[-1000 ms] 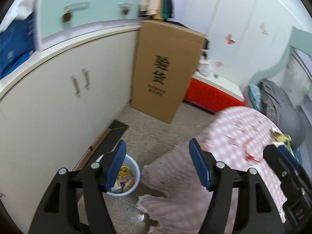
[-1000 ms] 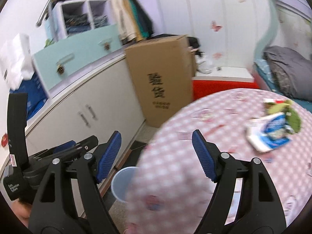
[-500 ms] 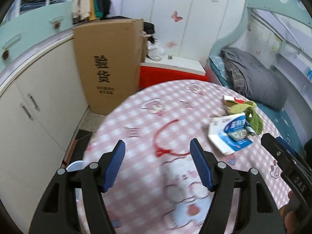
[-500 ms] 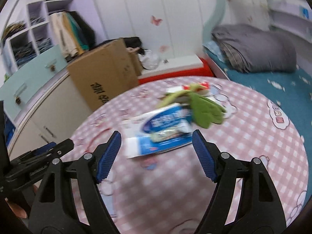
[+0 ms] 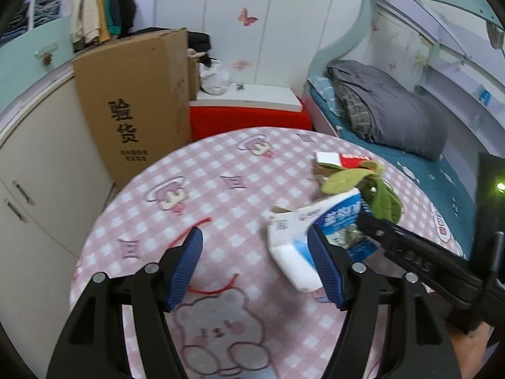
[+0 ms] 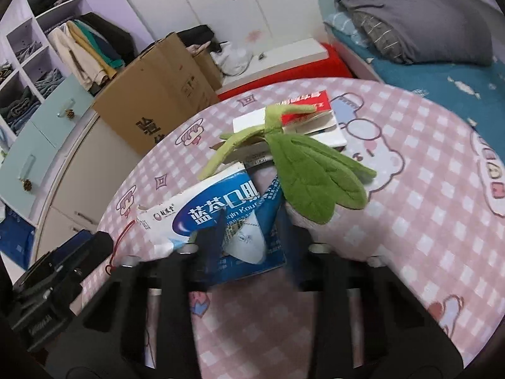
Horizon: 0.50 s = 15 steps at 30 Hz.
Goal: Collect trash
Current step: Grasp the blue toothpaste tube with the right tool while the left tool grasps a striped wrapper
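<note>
On the pink checked tablecloth [image 5: 221, 164] lies a crushed blue and white box [image 6: 217, 208], partly under a green leaf-shaped cloth [image 6: 312, 177] and a red and white box [image 6: 309, 107]. My right gripper [image 6: 251, 233] is closing its jaws on the near end of the blue and white box, which buckles between the blurred fingers. My left gripper [image 5: 255, 252] hangs open above the cloth, left of that box [image 5: 293, 246], nothing between its fingers. A thin red cord [image 5: 202, 224] curls on the cloth under the left finger. The right gripper [image 5: 369, 221] reaches in from the right.
A tall cardboard box [image 5: 132, 110] stands on the floor beyond the table's far left edge, beside white cabinets [image 5: 41, 170]. Behind the table is a red bench [image 5: 249, 117], and to the right a bed with a grey quilt [image 5: 394, 110].
Both views swung from the cabinets and floor basin round onto the table. The right jaws went from wide apart to pinching the blue and white box. The left jaws stayed apart.
</note>
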Tool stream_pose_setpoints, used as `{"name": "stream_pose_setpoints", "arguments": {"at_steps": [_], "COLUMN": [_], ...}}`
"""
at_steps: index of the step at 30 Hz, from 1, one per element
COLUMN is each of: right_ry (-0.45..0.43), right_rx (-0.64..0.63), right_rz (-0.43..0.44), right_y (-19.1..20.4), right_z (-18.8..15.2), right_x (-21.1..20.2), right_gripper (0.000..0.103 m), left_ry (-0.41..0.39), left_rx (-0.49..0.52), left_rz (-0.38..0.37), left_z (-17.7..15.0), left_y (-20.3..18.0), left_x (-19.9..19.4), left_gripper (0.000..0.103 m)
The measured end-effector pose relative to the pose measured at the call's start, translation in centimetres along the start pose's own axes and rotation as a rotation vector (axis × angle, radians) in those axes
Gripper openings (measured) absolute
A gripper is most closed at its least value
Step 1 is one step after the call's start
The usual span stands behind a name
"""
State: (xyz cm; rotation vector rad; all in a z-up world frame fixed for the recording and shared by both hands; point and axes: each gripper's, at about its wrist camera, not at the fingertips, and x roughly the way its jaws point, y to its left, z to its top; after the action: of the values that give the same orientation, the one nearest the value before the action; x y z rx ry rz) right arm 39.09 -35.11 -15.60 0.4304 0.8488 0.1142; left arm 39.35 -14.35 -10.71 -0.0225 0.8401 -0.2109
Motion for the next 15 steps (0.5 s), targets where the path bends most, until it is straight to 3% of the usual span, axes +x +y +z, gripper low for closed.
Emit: {"name": "stream_pose_setpoints", "arguments": {"at_steps": [9,15], "right_ry": [-0.074,-0.093], "right_rx": [-0.036,-0.004], "right_rz": [0.008,0.021], "right_y": [-1.9,-4.3], "right_z": [-0.9,-2.2], "right_x": [-3.6,-5.4], "right_gripper": [0.021,0.021], "left_ry": [0.030,0.068], "left_rx": [0.135,0.220], "left_rz": [-0.042,-0.027], "left_z": [0.1,-0.2], "left_y": [-5.1,-7.9], "left_x": [1.9,4.1], "left_gripper": [0.068,0.068]}}
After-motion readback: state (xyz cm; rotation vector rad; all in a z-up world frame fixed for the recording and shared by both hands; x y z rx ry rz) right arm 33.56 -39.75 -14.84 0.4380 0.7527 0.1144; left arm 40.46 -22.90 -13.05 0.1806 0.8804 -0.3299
